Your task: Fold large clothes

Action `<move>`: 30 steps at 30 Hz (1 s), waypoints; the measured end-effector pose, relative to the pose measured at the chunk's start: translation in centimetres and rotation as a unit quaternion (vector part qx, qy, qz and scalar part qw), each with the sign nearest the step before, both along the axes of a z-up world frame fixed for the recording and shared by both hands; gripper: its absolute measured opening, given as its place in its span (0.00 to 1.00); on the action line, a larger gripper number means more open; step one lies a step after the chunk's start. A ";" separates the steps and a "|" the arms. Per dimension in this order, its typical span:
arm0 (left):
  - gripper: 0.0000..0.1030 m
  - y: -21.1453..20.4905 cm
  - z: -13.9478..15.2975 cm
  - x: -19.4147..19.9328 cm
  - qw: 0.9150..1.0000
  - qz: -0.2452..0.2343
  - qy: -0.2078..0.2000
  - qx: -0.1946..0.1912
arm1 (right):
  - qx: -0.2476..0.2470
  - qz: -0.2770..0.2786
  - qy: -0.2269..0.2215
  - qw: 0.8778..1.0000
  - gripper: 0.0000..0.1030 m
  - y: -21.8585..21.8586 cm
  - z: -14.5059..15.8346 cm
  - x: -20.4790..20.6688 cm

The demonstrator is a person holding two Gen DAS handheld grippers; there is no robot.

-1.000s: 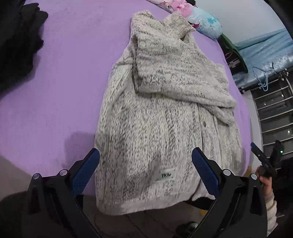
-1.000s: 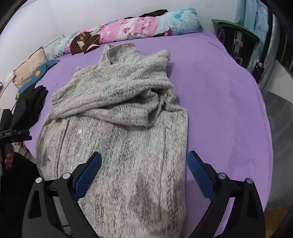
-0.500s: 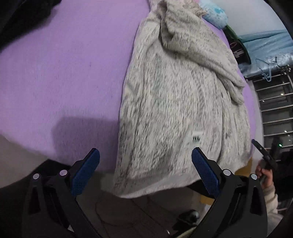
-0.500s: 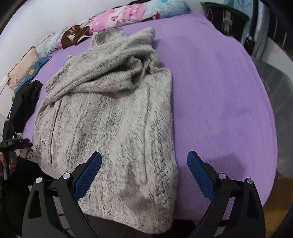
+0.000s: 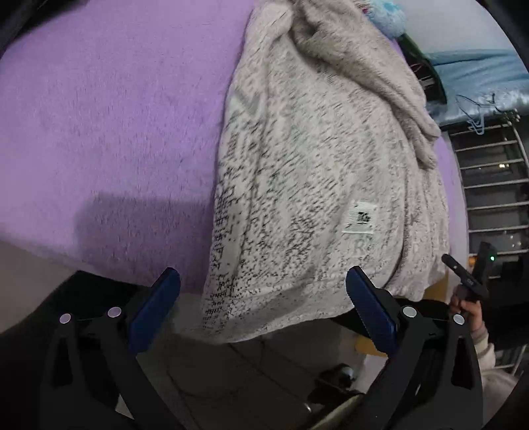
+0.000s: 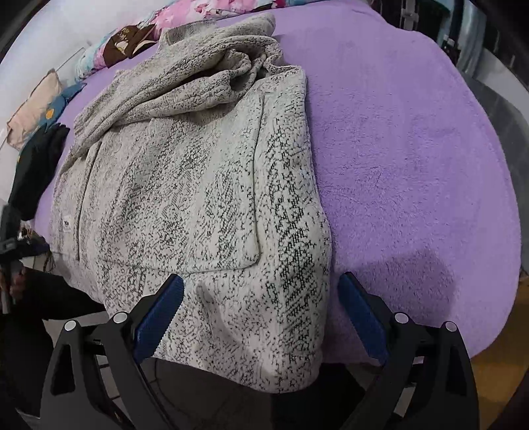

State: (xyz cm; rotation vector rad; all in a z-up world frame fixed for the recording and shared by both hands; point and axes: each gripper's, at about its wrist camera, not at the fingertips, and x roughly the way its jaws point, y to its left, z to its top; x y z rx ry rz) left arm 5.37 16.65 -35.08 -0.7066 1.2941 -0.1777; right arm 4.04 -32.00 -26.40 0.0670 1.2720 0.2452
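Note:
A large grey-and-white knit cardigan [image 5: 317,172] lies flat on the purple bed cover [image 5: 109,119], sleeves folded across its chest, hem hanging over the bed's near edge. A white label [image 5: 360,216] sits near the hem. My left gripper [image 5: 264,311] is open, its blue pads either side of the hem's left corner. In the right wrist view the same cardigan [image 6: 198,185] fills the centre. My right gripper [image 6: 261,317] is open around the hem's right corner, and the fabric lies between the pads without being pinched.
Patterned pillows [image 6: 185,20] line the far end of the bed. Dark clothing [image 6: 36,172] lies at the bed's left side. A metal rack [image 5: 492,185] and a blue cover [image 5: 476,76] stand to the right. The other hand and gripper [image 5: 469,284] show at the right edge.
Both grippers have dropped and come closer to the bed's near edge, so the hem now sits between their pads. The cardigan itself has not moved. Both stay open.

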 end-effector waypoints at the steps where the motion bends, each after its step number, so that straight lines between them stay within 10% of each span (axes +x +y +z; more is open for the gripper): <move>1: 0.94 -0.2 -0.2 0.2 1.000 -0.003 0.000 -0.003 | 0.000 0.000 0.001 1.000 0.90 0.0 0.0 0.0; 11: 0.94 -3.9 -1.5 1.6 0.998 -0.065 0.010 0.024 | -0.016 -0.012 0.019 1.000 0.63 0.1 -0.6 0.5; 20: 0.92 -2.9 -1.3 0.9 0.999 -0.037 0.003 -0.027 | -0.034 0.009 0.031 0.999 0.50 1.0 -0.4 0.1; 30: 0.56 -1.5 -0.8 0.3 1.000 -0.015 0.012 -0.009 | -0.038 0.019 0.033 0.999 0.20 1.3 0.5 -0.2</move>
